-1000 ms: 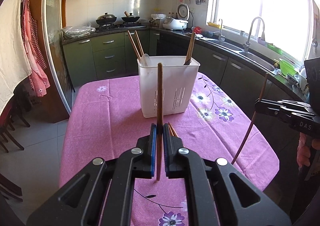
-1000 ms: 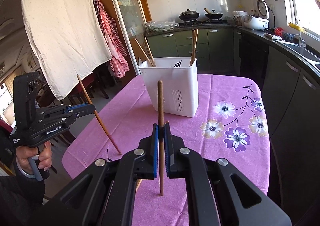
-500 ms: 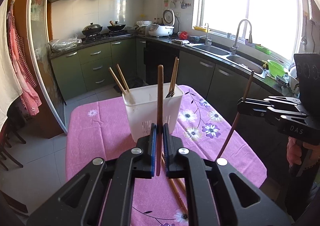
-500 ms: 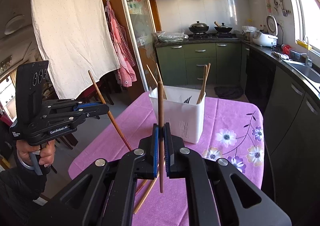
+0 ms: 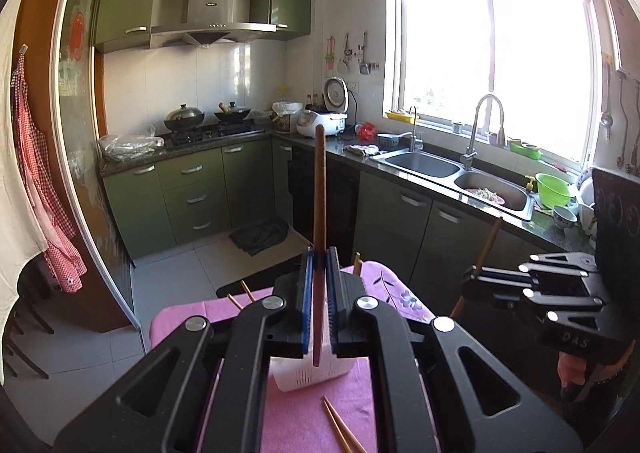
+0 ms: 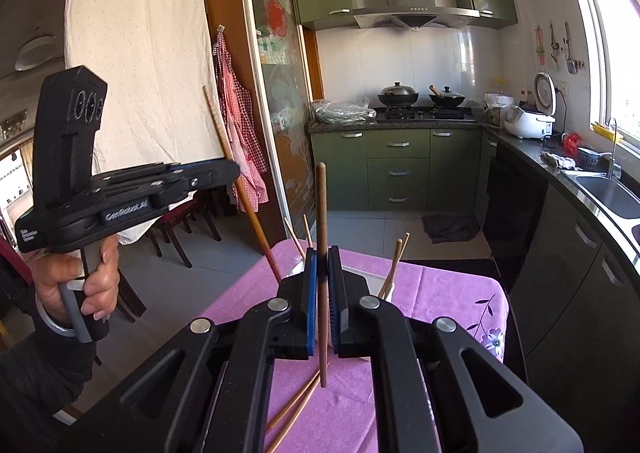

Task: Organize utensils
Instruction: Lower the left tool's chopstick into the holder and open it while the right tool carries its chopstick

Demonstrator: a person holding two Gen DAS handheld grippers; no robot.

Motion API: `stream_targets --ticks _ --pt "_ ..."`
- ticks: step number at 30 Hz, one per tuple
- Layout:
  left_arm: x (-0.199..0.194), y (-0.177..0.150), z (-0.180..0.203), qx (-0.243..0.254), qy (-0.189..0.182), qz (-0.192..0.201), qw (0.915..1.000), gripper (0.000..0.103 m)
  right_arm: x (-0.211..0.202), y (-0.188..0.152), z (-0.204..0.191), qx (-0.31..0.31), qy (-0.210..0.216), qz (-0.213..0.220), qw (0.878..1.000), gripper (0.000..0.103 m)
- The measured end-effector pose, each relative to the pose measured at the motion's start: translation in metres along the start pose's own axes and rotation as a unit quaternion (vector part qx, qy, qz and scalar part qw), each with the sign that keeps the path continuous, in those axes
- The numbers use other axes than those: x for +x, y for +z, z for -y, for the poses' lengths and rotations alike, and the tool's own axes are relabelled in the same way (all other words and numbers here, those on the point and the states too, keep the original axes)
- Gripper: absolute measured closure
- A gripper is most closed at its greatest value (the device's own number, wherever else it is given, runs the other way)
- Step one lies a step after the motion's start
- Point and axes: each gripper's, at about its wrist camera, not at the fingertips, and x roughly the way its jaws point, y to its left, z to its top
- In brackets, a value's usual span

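Observation:
My left gripper (image 5: 319, 253) is shut on a dark brown chopstick (image 5: 319, 189) that stands upright between the blue pads. The white utensil holder (image 5: 308, 379) sits below it on the pink cloth, mostly hidden by the jaws. To the right, my right gripper (image 5: 472, 285) clamps a second chopstick (image 5: 487, 247). In the right wrist view the right gripper (image 6: 321, 253) is shut on its upright chopstick (image 6: 321, 209), above the holder (image 6: 370, 276). The left gripper (image 6: 235, 169) holds its slanted chopstick (image 6: 244, 193) at the left. Two loose chopsticks (image 6: 294, 411) lie on the cloth.
The holder has several chopsticks (image 6: 394, 263) in it. The table (image 6: 444, 293) has a pink flowered cloth. A person's hand (image 6: 76, 277) grips the left handle. Dark chairs (image 6: 180, 229) stand left of the table. Green cabinets and a sink (image 5: 424, 165) line the far walls.
Both grippers have risen with their chopsticks still clamped. The holder and table have dropped low in both views, now largely behind the jaws.

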Motion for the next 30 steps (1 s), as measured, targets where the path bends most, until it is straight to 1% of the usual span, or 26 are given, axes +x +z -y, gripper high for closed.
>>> stream_targets --ticks 2,6,14,19,22,24,25,28,29,30 --pt "0.012 0.007 -0.001 0.002 0.012 0.006 0.9999 0.097 0.001 0.003 0.0 -0.003 0.001 0.003 1.0 0.097" --pt "0.045 0.006 -0.005 -0.001 0.025 -0.012 0.9996 0.097 0.007 0.009 0.005 -0.004 -0.003 0.003 1.0 0.097" --pt "0.097 -0.024 -0.024 -0.026 0.037 -0.055 0.9975 0.097 0.018 0.017 0.017 -0.004 -0.007 0.006 1.0 0.097" --pt "0.116 -0.044 -0.027 -0.027 0.037 -0.08 0.9957 0.097 0.021 0.02 0.022 0.0 -0.004 0.015 1.0 0.097" --pt "0.119 -0.056 -0.026 -0.024 0.037 -0.087 0.9952 0.097 0.022 0.027 0.024 0.003 -0.005 0.021 1.0 0.097" --pt "0.119 -0.062 -0.025 -0.023 0.038 -0.089 0.9951 0.095 0.023 0.032 0.025 0.005 -0.007 0.027 1.0 0.097" --pt "0.118 -0.064 -0.025 -0.022 0.038 -0.088 0.9951 0.092 0.023 0.036 0.026 0.005 -0.008 0.032 0.999 0.097" --pt "0.114 -0.068 -0.027 -0.024 0.04 -0.083 0.9954 0.078 0.023 0.047 0.029 0.008 -0.016 0.044 0.999 0.097" --pt "0.112 -0.069 -0.028 -0.025 0.039 -0.082 0.9956 0.075 0.024 0.051 0.031 0.009 -0.019 0.047 0.999 0.097" --pt "0.109 -0.069 -0.028 -0.026 0.038 -0.08 0.9957 0.075 0.026 0.054 0.033 0.01 -0.024 0.051 0.998 0.097"
